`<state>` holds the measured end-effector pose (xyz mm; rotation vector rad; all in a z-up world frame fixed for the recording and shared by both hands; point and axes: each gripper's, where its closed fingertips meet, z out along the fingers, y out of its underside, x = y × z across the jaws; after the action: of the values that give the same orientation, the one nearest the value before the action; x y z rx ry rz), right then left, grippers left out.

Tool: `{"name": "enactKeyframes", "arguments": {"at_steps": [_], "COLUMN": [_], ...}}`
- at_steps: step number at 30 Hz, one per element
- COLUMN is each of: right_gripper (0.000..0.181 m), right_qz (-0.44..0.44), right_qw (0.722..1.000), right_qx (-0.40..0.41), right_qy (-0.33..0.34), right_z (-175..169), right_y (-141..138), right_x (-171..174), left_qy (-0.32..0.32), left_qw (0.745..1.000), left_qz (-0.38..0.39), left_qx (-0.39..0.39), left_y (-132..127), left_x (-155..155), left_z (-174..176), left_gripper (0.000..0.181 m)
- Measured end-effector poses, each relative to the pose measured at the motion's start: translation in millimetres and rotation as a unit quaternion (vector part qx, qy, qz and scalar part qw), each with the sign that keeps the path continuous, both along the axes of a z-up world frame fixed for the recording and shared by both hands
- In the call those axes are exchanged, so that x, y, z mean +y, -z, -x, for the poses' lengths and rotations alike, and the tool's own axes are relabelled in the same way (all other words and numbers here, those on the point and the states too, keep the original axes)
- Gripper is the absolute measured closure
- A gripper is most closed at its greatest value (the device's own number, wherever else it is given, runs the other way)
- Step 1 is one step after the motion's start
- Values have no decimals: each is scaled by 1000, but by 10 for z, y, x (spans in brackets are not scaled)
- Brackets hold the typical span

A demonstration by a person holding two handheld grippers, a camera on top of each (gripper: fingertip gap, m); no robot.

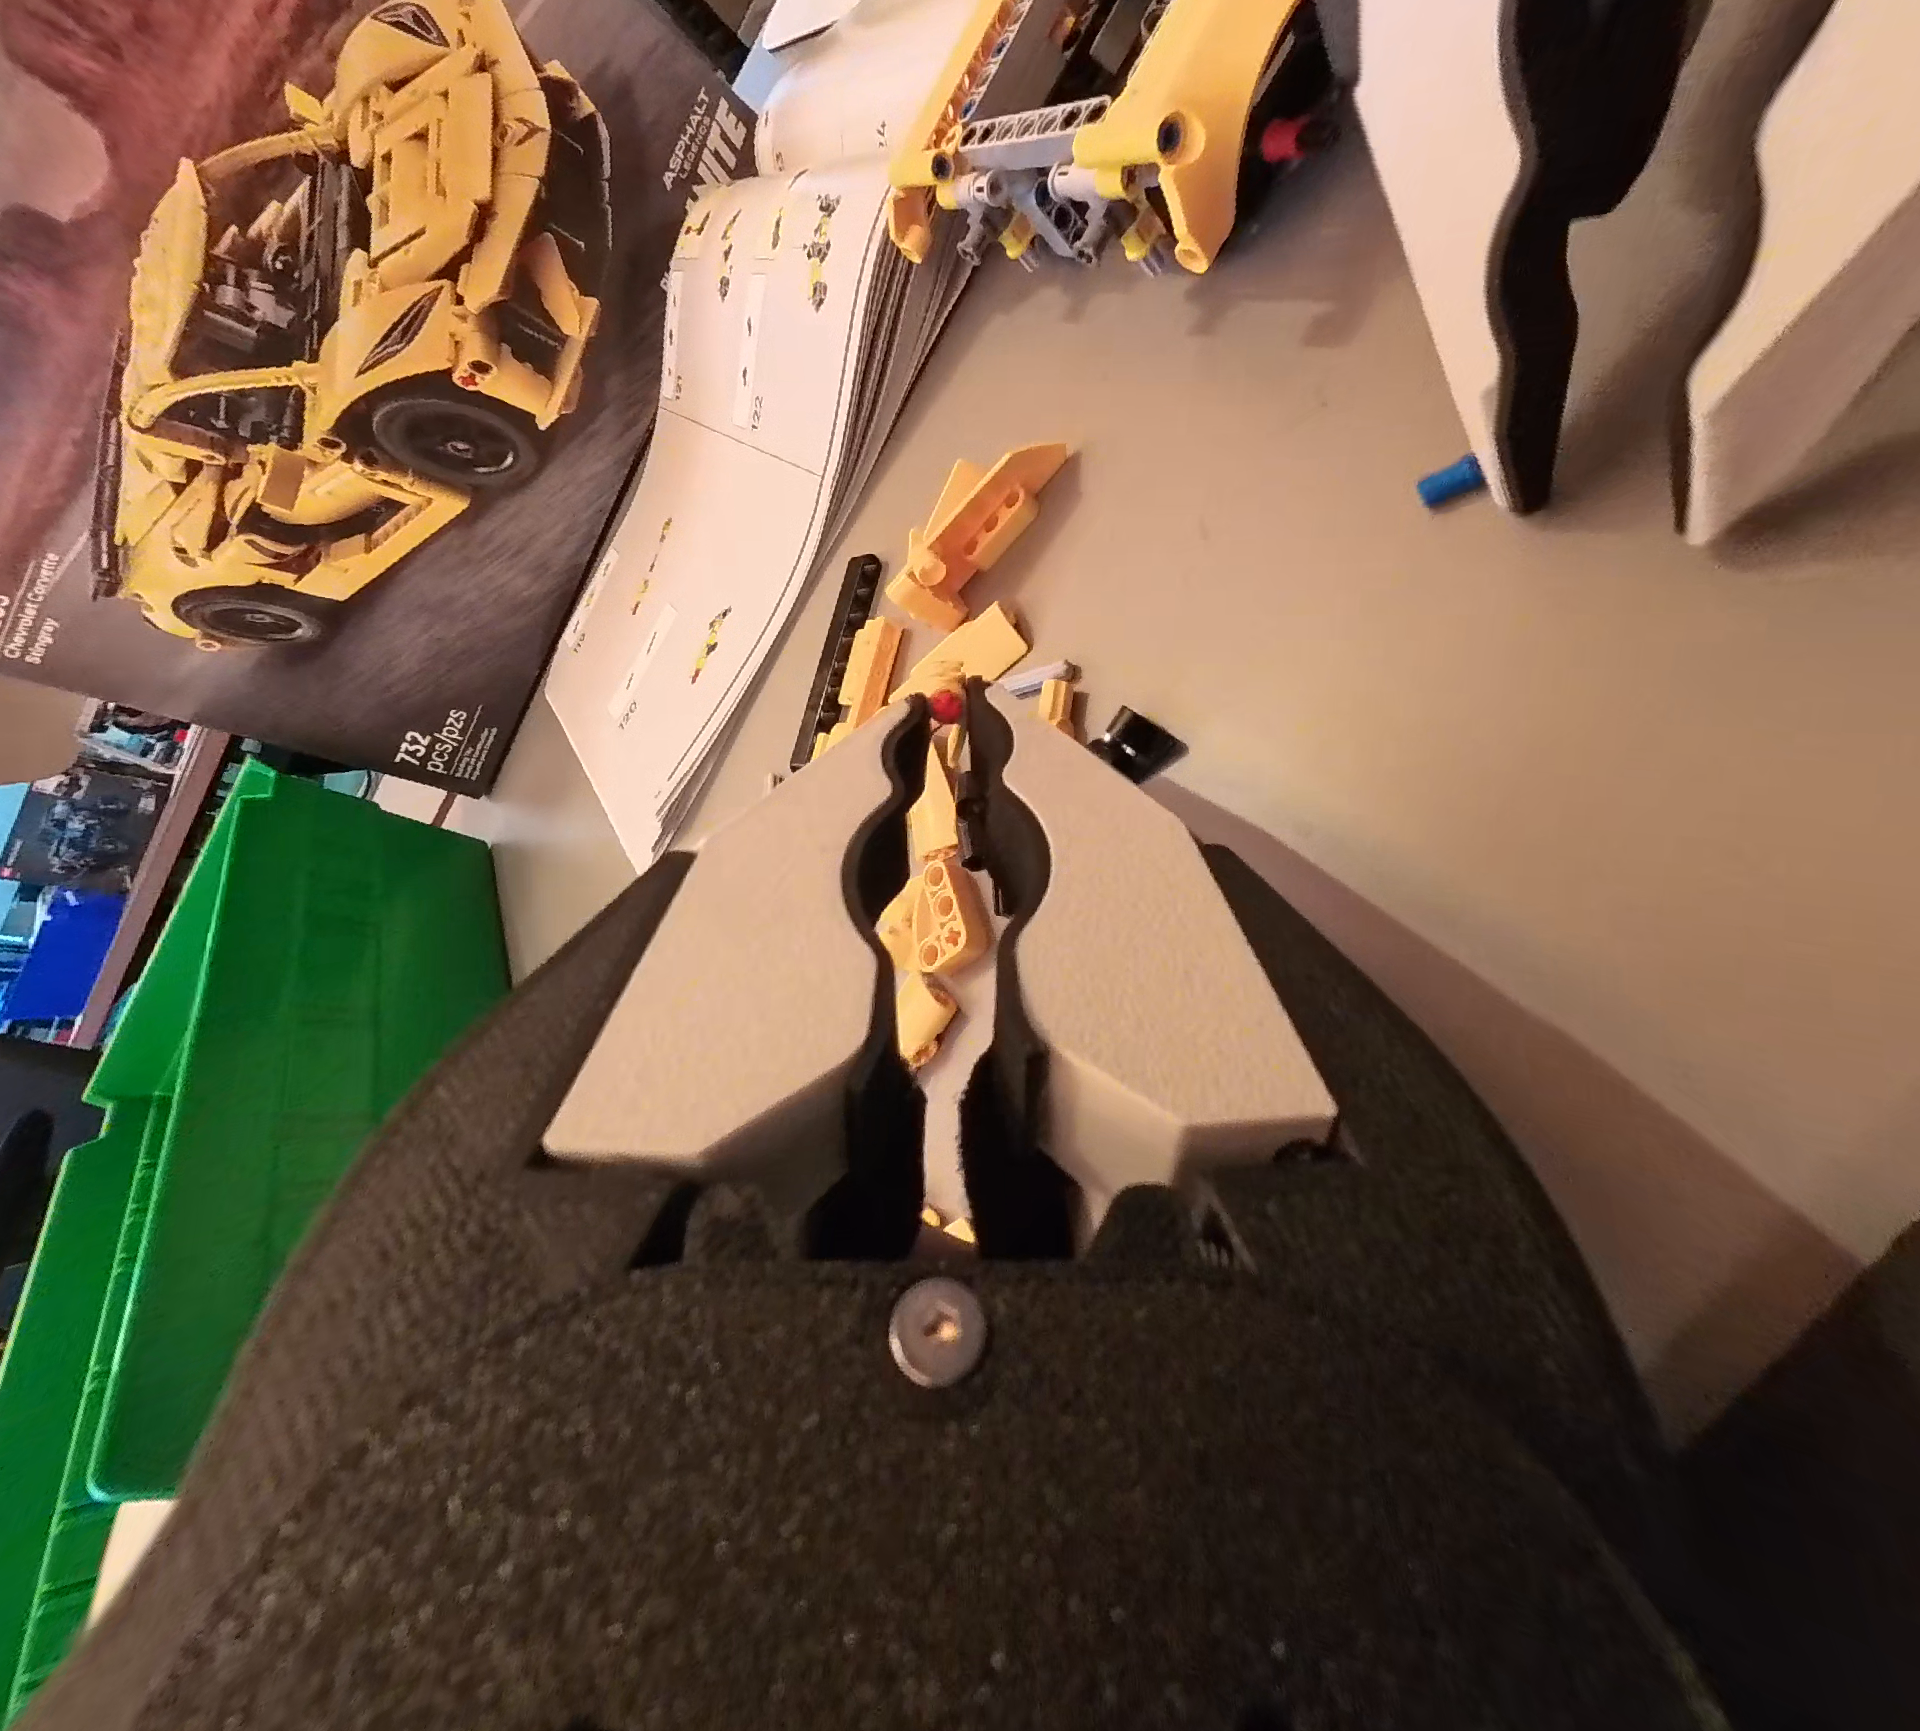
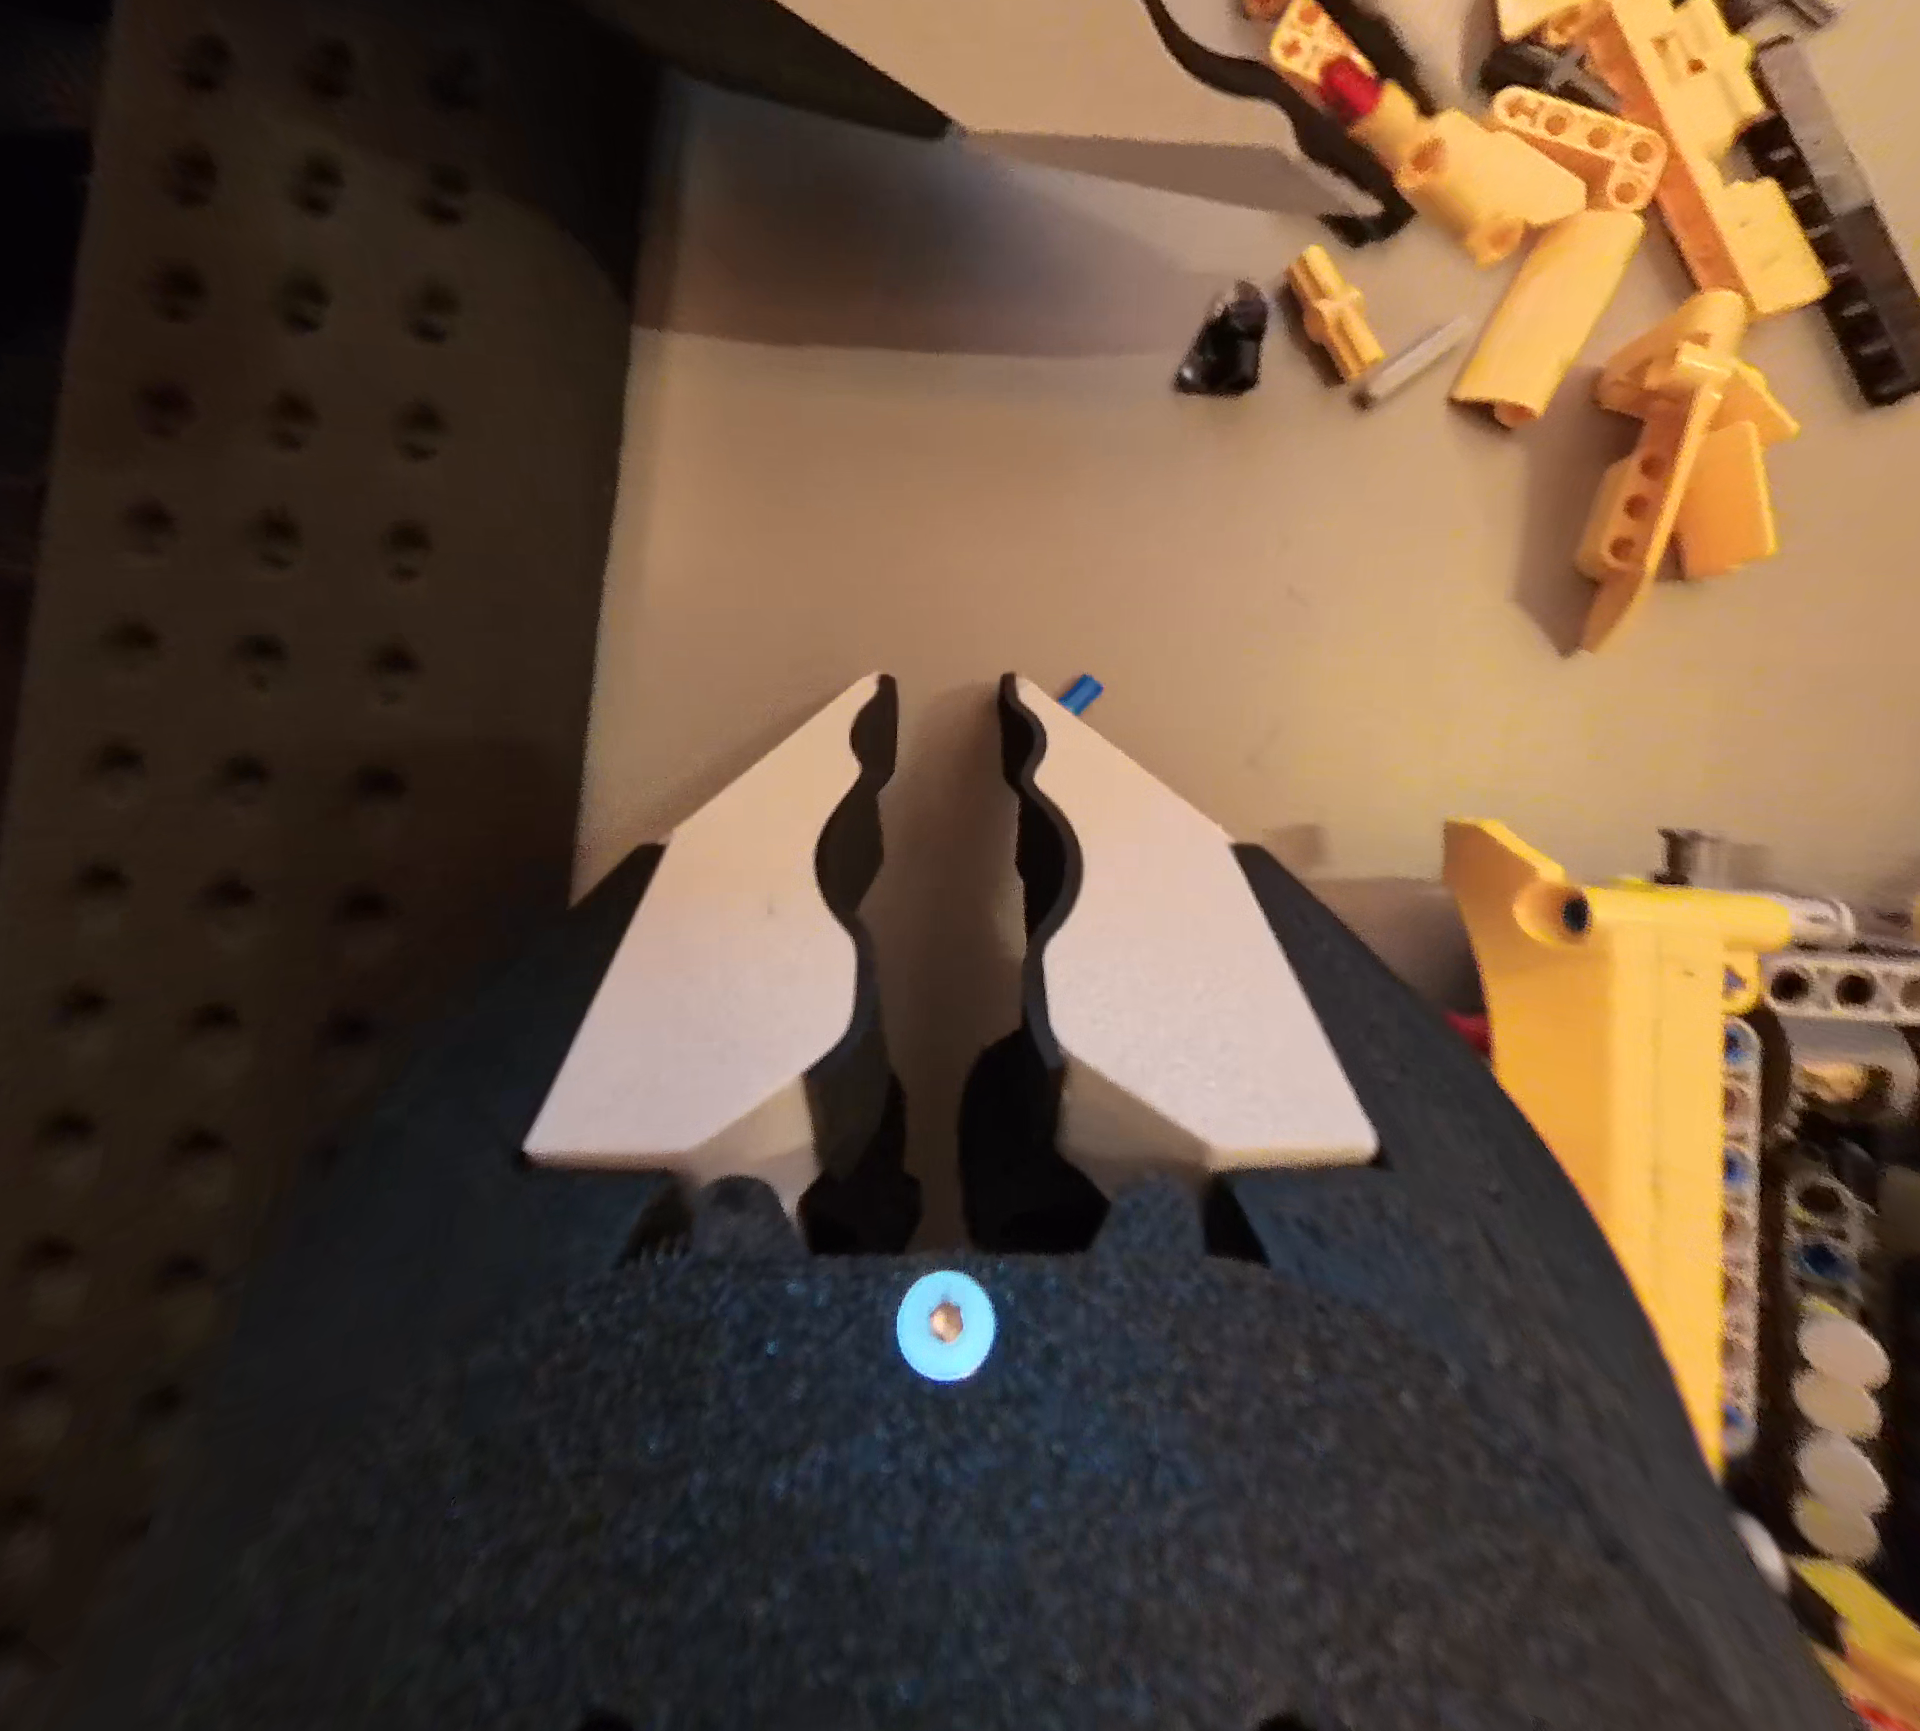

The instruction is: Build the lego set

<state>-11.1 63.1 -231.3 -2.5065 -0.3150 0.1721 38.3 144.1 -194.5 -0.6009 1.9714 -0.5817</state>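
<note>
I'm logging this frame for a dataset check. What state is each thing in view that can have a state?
Left gripper: nearly shut around a small yellow lego assembly with a red pin.
Right gripper: open, empty, beside a small blue peg.
White instruction booklet: open, flat.
Partly built yellow and grey lego car: unfinished.
Loose yellow lego pieces: scattered on the grey table.

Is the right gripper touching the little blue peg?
Cannot tell. In the right wrist view the blue peg peeks out behind the right gripper; the left wrist view shows no clear gap.
</note>
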Motion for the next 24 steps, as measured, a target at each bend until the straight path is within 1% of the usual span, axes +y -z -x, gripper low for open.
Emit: {"name": "enactKeyframes", "arguments": {"at_steps": [3, 6, 8, 9, 11, 16, 18, 20, 22, 24], "right_gripper": [163, 163, 160, 155, 153, 154, 153, 156, 155, 155], "right_qz": [-3, -22, -7, 7, 21, 17, 3, -25, -55, -58], "right_qw": [1000, 998, 997, 998, 998, 994, 990, 985, 981, 979], "right_qx": [-17, -51, -61, -59, -60, -56, -62, -77, -92, -103], "right_qy": [22, 38, 39, 31, 1, -90, -124, -152, -164, -167], "right_z": [-131, -299, -379, -381, -380, -341, -333, -337, -356, -369], "right_y": [-36, -117, -104, -91, -93, -94, -41, -51, -101, -98], "right_x": [-48, -51, -100, -147, -262, -441, -447, -413, -360, -341], "left_qy": [3, 10, 12, 14, 18, 33, 40, 46, 50, 56], "left_qw": [1000, 1000, 1000, 1000, 1000, 999, 999, 999, 998, 998], "left_qz": [2, -2, -5, -5, -6, -13, -16, -19, -23, -26], "left_qx": [2, 3, 4, 5, 6, 5, 3, 4, 3, 4], "left_y": [6, 20, 28, 31, 35, 47, 47, 55, 60, 69], "left_x": [-13, -38, -50, -57, -72, -132, -158, -183, -201, -223], "left_z": [3, 8, 12, 15, 21, 41, 50, 60, 67, 76], "left_gripper": [174, 174, 174, 174, 174, 175, 175, 175, 175, 175]}}
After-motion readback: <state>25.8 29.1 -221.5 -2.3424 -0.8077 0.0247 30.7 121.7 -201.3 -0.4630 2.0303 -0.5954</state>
